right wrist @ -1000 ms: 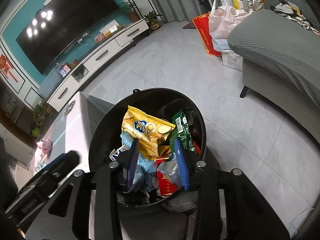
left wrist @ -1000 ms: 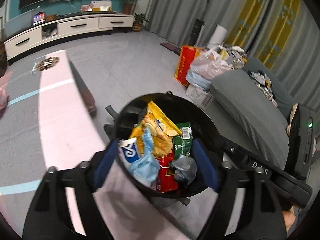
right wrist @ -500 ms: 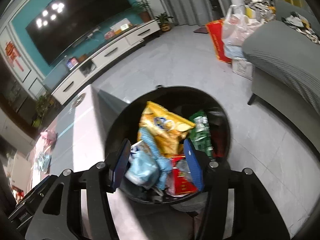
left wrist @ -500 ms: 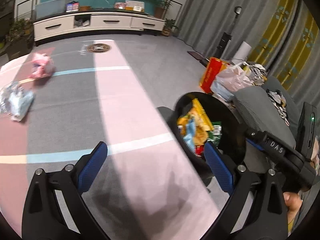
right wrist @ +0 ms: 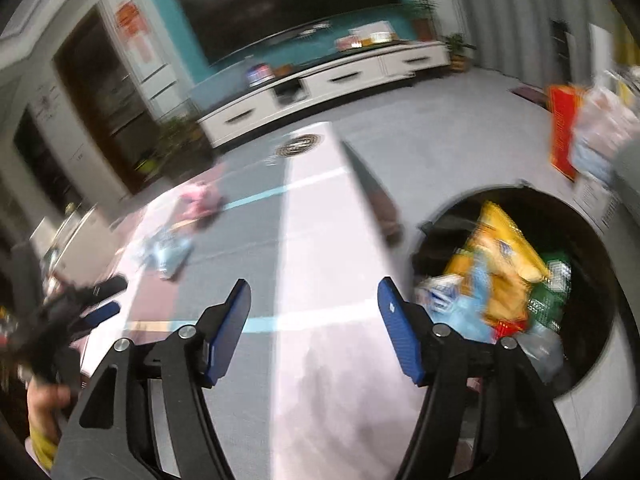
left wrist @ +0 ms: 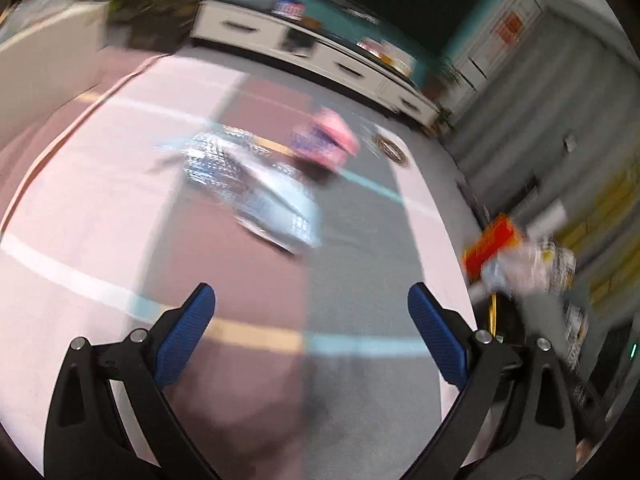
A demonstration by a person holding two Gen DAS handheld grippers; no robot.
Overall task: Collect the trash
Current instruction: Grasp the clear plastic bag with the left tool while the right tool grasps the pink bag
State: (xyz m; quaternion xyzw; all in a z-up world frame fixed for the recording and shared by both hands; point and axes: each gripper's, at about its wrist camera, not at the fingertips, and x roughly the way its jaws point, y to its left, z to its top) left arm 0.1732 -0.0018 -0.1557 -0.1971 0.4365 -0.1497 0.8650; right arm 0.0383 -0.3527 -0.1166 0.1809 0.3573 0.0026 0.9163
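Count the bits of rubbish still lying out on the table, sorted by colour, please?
Silvery-blue wrapper: 1
Pink wrapper: 1
Total: 2, both loose on the table, not in the black bin. Both views are blurred, so smaller scraps could be missed.

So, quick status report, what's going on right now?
Left gripper open, right gripper open, both empty. Silver wrapper and pink wrapper on table. Bin full.

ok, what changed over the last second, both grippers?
Both swung away from the trash bin toward the table. The left gripper now faces the silver wrapper and pink wrapper; the right gripper opened wider. Neither holds anything. Bin contents and table litter unchanged.
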